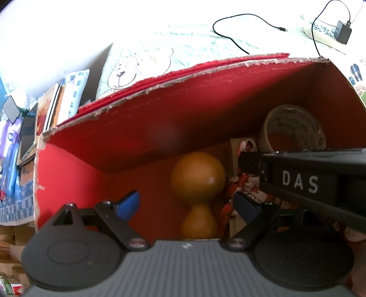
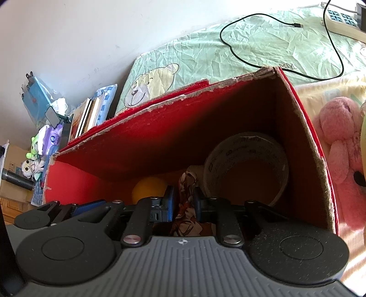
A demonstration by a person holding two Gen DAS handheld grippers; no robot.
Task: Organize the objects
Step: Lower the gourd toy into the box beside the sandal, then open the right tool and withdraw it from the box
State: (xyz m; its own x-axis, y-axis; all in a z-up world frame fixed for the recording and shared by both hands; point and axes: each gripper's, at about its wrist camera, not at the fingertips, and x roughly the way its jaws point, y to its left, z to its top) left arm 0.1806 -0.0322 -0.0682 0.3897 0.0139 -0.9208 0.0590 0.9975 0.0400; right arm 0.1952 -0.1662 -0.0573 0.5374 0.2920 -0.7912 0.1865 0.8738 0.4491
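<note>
An open red cardboard box (image 1: 160, 118) (image 2: 160, 137) lies on a bed. On its floor rests an orange gourd-shaped object (image 1: 197, 176) (image 2: 148, 186), and a roll of clear tape (image 1: 297, 122) (image 2: 228, 155) leans in the far right corner. My left gripper (image 1: 187, 205) hangs open inside the box, its blue fingertips (image 1: 130, 204) spread to either side of the orange object without touching it. My right gripper (image 2: 184, 201) is shut on a red-and-white patterned cloth (image 2: 186, 219) (image 1: 250, 194) beside the tape. Its black body marked DAS (image 1: 299, 184) crosses the left wrist view.
The box sits on a green sheet with a bear print (image 2: 146, 89). A black cable (image 2: 251, 61) and a power strip (image 2: 340, 19) lie beyond it. A pink plush toy (image 2: 340, 141) sits right of the box. Books (image 2: 89, 114) and small items stack up on the left.
</note>
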